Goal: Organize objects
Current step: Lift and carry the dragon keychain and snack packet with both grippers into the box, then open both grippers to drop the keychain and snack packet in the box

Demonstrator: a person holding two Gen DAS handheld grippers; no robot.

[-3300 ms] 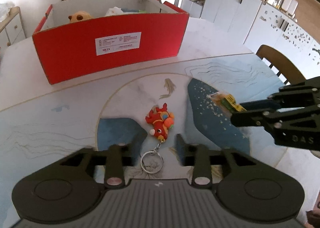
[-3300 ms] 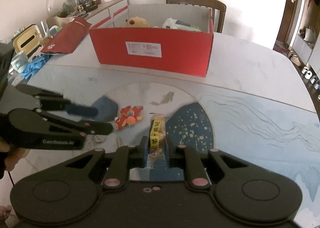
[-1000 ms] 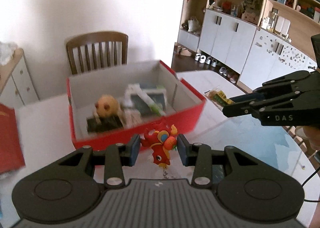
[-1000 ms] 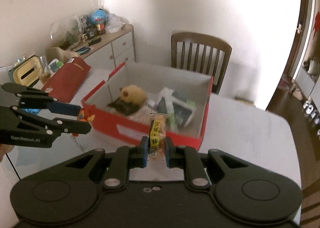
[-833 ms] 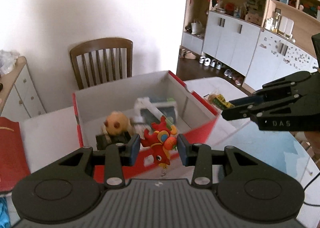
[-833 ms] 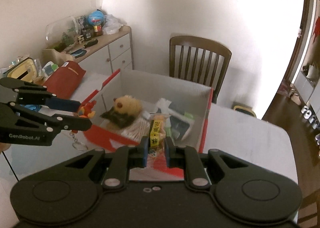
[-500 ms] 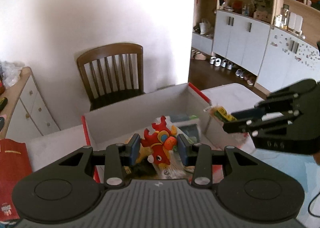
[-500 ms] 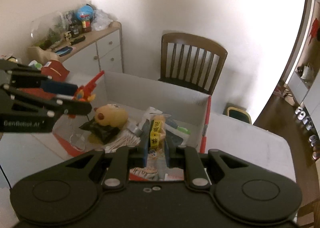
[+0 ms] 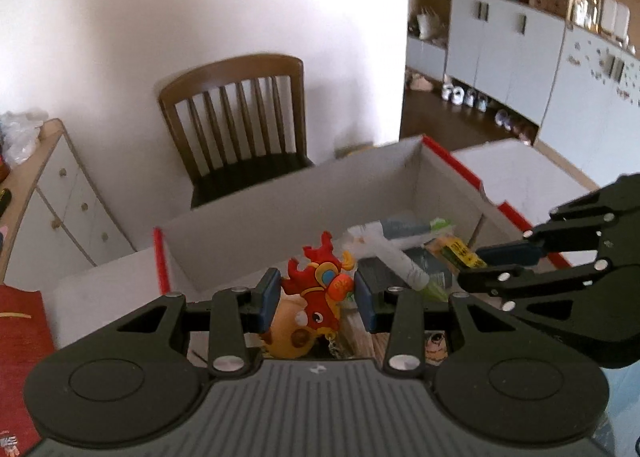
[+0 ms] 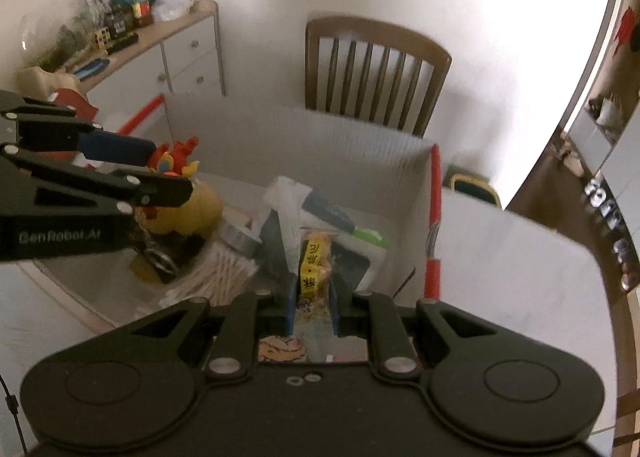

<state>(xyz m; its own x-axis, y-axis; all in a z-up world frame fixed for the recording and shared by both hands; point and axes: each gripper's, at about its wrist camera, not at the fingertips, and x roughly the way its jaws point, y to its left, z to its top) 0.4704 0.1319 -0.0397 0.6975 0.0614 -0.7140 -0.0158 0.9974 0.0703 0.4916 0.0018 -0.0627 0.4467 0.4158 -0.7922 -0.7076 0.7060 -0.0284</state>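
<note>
Table (image 10: 520, 257): pale top, seen only in strips around the box; its near side is cut off by both gripper bodies.
Chair (image 9: 236, 117): dark wood with a slatted back, behind the box's far wall; its legs are hidden.
Box (image 9: 304, 197): open cardboard box, red outside and pale inside; the near wall is hidden behind the gripper bodies in both views, and only the far wall, one side wall and red rim edges show.
Box contents: a heap, blurred and overlapping. A yellow plush toy (image 10: 192, 209) lies half covered by the left gripper; a bundle of thin pale sticks (image 10: 224, 273), a clear plastic bag (image 10: 288, 201) and a dark flat packet (image 10: 328, 213) lie near it; the rest cannot be told apart.
Left gripper (image 9: 316, 295): over the box's left part, fingers clamped on the red dragon keychain (image 9: 320, 293). The charm sits between the blue pads; its chain drops behind the gripper body and the ring cannot be seen in this view.
Right gripper (image 10: 314, 297): over the box's right part, fingers pressed together on the yellow snack packet (image 10: 314, 257). The packet stands up between the pads; its lower end is hidden, and its print is too small to read.
Packet and keychain: both held above the box's inside, not resting on the heap.
</note>
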